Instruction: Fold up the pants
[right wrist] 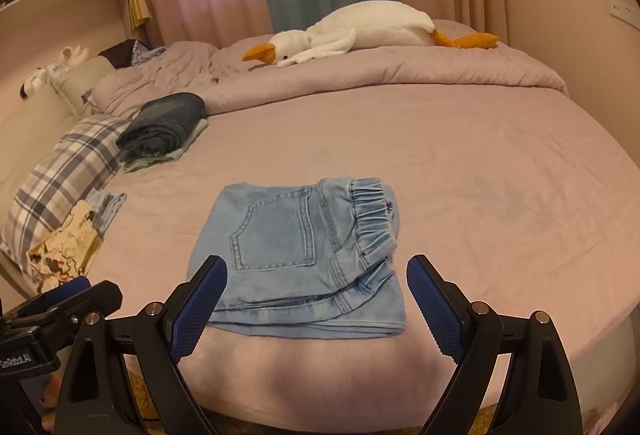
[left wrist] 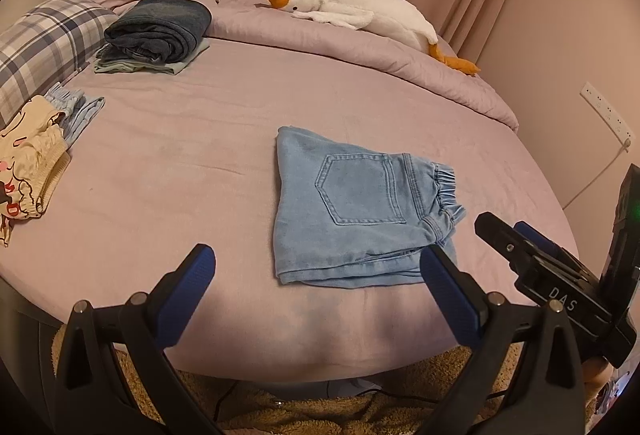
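Light-blue denim pants [left wrist: 352,207] lie folded into a compact rectangle on the pink bed sheet [left wrist: 200,163], near the bed's front edge. Back pocket faces up, elastic waistband bunched on the pants' right side; folded layers show along the edge nearest the cams.

Left gripper [left wrist: 316,291] is wide open, holding nothing. It sits at the near-left of the pants: its right finger [left wrist: 448,295] overlaps the pants' near-right corner in the left wrist view, contact can't be told; the other finger is over bare sheet, left of the pants.

Right gripper [right wrist: 316,299] is also spread wide, nothing in it, w/ the pants' near edge showing between its fingers. Left finger [right wrist: 200,303] overlaps the pants' near-left corner in view; right finger is just off the pants' right edge. Touching or not: can't tell.

Beyond the pants, far left: a stack of folded dark jeans [left wrist: 160,29] on a pale-green garment. Left of the pants, well apart: a cream printed garment [left wrist: 28,171] beside a plaid pillow [left wrist: 44,43]. Behind the pants, on the bunched duvet, a white plush goose [right wrist: 360,27] w/ orange beak and feet.
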{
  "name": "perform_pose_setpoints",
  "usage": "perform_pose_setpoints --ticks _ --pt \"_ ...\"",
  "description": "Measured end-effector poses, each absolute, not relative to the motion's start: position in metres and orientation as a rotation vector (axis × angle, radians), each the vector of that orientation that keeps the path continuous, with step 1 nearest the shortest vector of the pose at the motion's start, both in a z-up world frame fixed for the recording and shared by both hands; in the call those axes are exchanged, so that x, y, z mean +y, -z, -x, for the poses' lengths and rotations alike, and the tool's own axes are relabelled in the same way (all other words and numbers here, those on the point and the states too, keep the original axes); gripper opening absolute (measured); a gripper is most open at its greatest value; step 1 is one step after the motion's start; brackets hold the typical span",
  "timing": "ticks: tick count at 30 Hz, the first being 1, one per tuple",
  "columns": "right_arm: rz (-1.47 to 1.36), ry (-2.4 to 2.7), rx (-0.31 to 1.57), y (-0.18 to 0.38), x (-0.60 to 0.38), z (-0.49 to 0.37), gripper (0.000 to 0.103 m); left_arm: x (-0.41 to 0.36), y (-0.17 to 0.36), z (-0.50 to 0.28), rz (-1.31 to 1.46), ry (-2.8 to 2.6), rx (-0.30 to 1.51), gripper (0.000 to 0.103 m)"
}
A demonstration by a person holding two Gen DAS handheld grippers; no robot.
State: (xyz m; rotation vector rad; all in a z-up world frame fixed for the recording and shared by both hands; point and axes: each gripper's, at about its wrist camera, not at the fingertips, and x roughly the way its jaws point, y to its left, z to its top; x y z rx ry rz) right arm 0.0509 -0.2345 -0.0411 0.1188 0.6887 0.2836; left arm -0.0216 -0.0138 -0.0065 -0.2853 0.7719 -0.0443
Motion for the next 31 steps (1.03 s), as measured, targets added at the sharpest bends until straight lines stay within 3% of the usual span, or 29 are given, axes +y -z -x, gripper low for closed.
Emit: perform_pose_setpoints --ticks 31 --pt "-0.107 -0.277 0.706 0.0467 -0.2380 -0.0537 0.091 -0.0121 0.0079 0.0205 0.280 0.027 0.775 0.102"
